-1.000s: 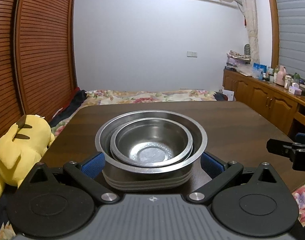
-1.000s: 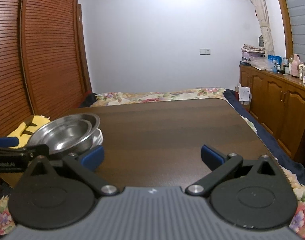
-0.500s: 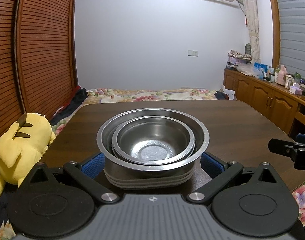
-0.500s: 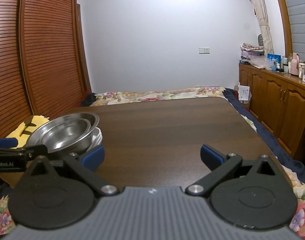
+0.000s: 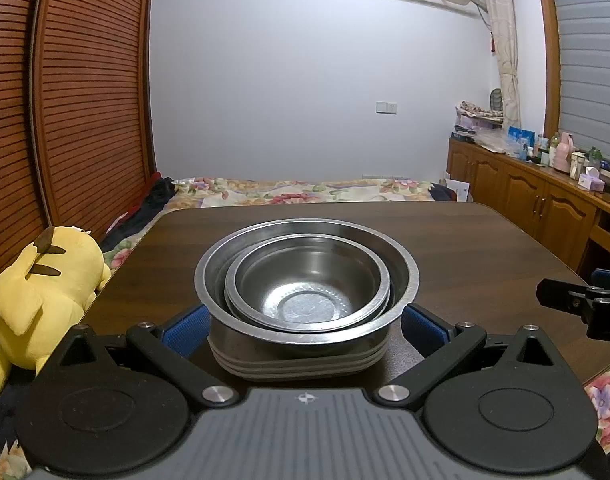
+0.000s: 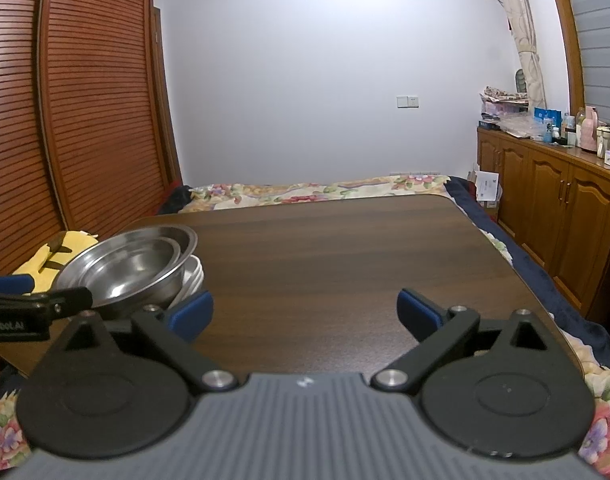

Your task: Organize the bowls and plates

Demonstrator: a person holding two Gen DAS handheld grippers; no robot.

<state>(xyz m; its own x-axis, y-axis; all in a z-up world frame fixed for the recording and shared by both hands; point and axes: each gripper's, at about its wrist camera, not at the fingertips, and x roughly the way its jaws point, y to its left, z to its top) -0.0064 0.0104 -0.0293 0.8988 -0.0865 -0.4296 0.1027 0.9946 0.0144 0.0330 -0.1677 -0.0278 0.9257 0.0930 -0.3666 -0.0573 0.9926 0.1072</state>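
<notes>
Two steel bowls are nested, the small steel bowl [image 5: 305,280] inside the large steel bowl [image 5: 409,276]. They sit on a short stack of white plates [image 5: 297,364] on the dark wooden table [image 5: 485,256]. My left gripper [image 5: 303,324] is open, with the stack between its blue pads [image 5: 185,324]. In the right wrist view the same bowls [image 6: 125,268] and white plates [image 6: 193,276] stand at the table's left. My right gripper [image 6: 305,312] is open over bare table [image 6: 325,248], holding nothing.
A yellow plush toy [image 5: 41,292] sits off the table's left edge. A bed with a floral cover [image 5: 305,192] lies beyond the far edge. Wooden cabinets [image 5: 545,208] line the right wall, slatted wardrobe doors [image 5: 65,120] the left.
Both views have shifted only slightly. The stack stays between my left fingers, and neither gripper has opened or shut.
</notes>
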